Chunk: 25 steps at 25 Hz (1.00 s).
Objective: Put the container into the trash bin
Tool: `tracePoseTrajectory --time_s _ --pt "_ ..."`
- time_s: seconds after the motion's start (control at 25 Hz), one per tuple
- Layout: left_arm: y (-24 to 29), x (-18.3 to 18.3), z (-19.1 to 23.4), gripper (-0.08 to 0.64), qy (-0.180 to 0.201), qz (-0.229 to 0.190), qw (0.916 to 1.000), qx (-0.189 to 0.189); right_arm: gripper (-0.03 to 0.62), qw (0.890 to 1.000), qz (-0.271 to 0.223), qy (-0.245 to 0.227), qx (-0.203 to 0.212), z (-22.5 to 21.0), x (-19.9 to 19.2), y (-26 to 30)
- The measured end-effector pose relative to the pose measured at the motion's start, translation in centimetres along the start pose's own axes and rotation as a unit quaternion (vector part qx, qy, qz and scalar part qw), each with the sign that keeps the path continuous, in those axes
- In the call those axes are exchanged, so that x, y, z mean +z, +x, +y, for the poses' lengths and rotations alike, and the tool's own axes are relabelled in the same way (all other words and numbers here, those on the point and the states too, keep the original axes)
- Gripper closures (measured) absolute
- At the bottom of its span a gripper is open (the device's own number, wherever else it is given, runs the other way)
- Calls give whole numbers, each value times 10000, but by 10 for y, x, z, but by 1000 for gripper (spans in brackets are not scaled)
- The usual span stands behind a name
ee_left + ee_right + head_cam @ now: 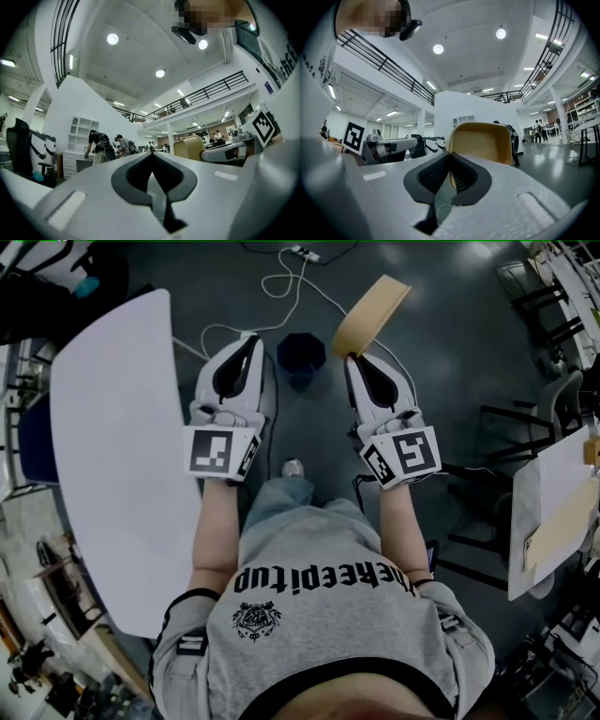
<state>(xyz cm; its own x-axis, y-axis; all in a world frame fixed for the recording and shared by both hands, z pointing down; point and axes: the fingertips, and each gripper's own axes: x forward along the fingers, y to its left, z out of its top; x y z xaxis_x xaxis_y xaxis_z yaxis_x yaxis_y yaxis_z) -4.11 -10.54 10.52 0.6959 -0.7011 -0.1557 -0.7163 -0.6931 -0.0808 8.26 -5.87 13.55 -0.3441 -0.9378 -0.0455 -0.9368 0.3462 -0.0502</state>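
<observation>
- Grey shirt (309, 615) fills the head view's lower centre.
- Left gripper (251, 341): jaws pressed together, nothing between.
- Right gripper (353, 360) pinches the tan container (370, 313) by its rim; only the right gripper view shows its hollow inside.
- Trash bin (301, 354), visible in the head view alone, stands on the floor between the gripper tips.
- White table (112, 427) at left; cable (281, 282) at top.

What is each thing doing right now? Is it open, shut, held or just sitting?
left gripper: shut, holding nothing.
right gripper: shut on the container's rim.
container: held in the air, tilted, nothing inside.
trash bin: upright on the floor, top open.
</observation>
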Motion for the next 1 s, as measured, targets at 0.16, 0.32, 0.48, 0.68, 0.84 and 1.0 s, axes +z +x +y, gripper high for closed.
tracePoseTrajectory --time_s 0.16,0.32,0.48,0.68,0.84,1.0 --pt "6 -3 14 540 3 0 10000 -99 578 10000 -34 52 -76 3 1 12" --pt "12 -7 22 540 38 2 9998 -211 578 9999 -6 64 -98 5 -1 21" --pt "18 -8 29 540 49 -9 9995 -297 578 9999 27 43 -109 6 -2 28" --pt "25 -14 37 540 -30 47 9995 -323 578 9999 103 -17 -115 4 -3 37" --pt "32 -23 39 540 -95 94 9994 -334 578 9998 169 -1 -133 -2 -8 41" --pt "42 -29 44 540 -91 140 9993 -331 578 9997 226 31 -125 -11 -13 49"
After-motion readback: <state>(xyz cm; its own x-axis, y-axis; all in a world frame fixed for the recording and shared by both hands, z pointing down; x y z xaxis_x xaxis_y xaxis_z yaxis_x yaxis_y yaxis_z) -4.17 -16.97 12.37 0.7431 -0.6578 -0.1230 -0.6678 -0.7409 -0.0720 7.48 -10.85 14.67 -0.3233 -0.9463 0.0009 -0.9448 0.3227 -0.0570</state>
